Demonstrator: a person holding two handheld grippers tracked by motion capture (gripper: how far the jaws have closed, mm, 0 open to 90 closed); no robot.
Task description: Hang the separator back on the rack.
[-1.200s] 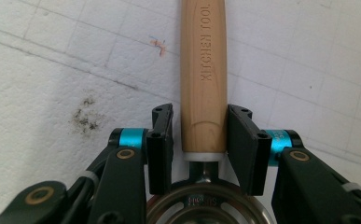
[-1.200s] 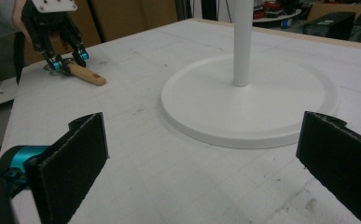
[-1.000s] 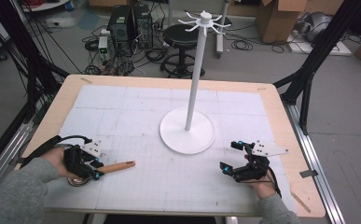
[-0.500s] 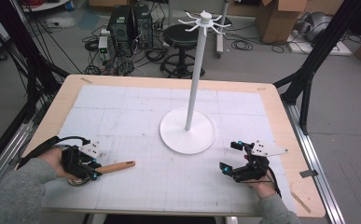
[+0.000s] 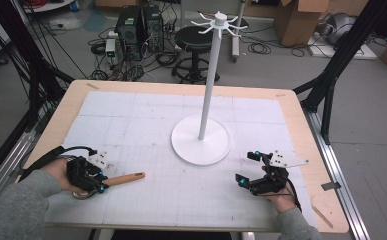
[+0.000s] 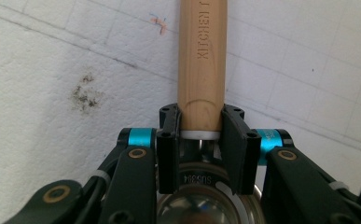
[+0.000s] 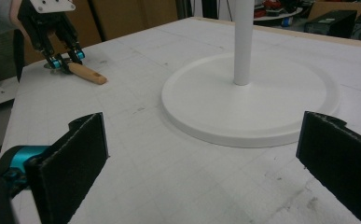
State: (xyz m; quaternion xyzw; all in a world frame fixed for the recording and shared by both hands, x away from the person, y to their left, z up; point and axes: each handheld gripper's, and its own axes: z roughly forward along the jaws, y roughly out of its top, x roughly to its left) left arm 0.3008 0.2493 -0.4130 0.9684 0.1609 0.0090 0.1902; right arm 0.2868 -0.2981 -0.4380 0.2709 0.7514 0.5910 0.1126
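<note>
Smooth wooden handle (image 6: 201,65) (shiny steel bowl (image 6: 206,205))

Lighting: even, diffuse overhead; bright white mat (image 5: 146,125), soft faint shadows. Glare: highlight on steel bowl (image 6: 201,205). Focus: high view soft and grainy; near jaws in right gripper view blurred. Distortion: grid lines bow at edges.

White stand (image 5: 201,142) (tall pole) blocks the table's (image 5: 291,107) middle; mat either side lies open
</note>
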